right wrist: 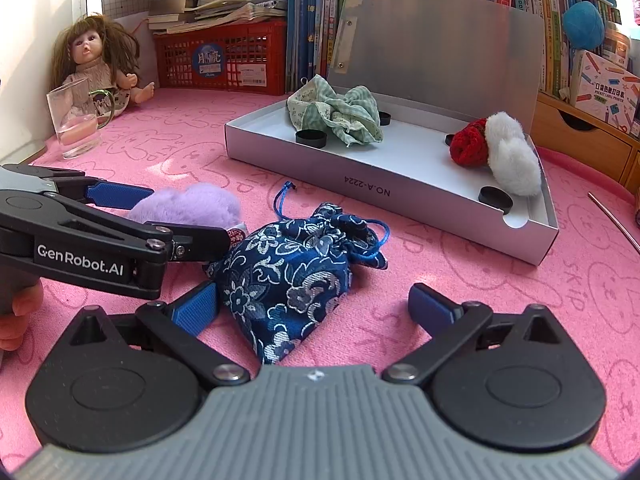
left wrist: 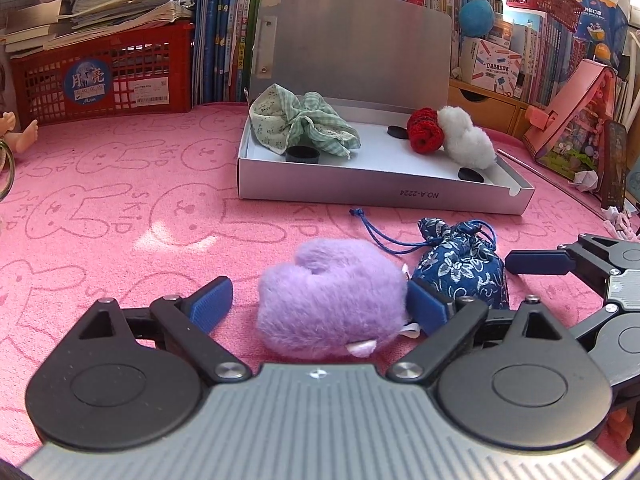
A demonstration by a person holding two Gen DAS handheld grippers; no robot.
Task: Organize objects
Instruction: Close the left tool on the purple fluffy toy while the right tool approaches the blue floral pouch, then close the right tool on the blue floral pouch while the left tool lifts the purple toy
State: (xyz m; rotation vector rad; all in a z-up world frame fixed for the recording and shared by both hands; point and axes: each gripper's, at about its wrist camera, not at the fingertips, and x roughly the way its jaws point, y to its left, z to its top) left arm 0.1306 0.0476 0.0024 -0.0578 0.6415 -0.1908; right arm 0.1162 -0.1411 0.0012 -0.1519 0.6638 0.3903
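the left gripper point(left wrist: 320, 304) is low and tipped down, its blue fingers point(left wrist: 210, 304) spread wide apart. the right gripper point(right wrist: 314, 310) sits just beside it, tipped down too, fingers wide. bare fingertips point(right wrist: 18, 316) show behind.

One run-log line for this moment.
left gripper: open around purple plush | right gripper: open around blue pouch | silver box: lid up

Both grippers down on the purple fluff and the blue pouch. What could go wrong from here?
1. The left gripper and right gripper work side by side; the fingers may collide.
2. The pouch touches the purple plush, so closing could drag both.
3. The pouch's cord trails loose and could snag.
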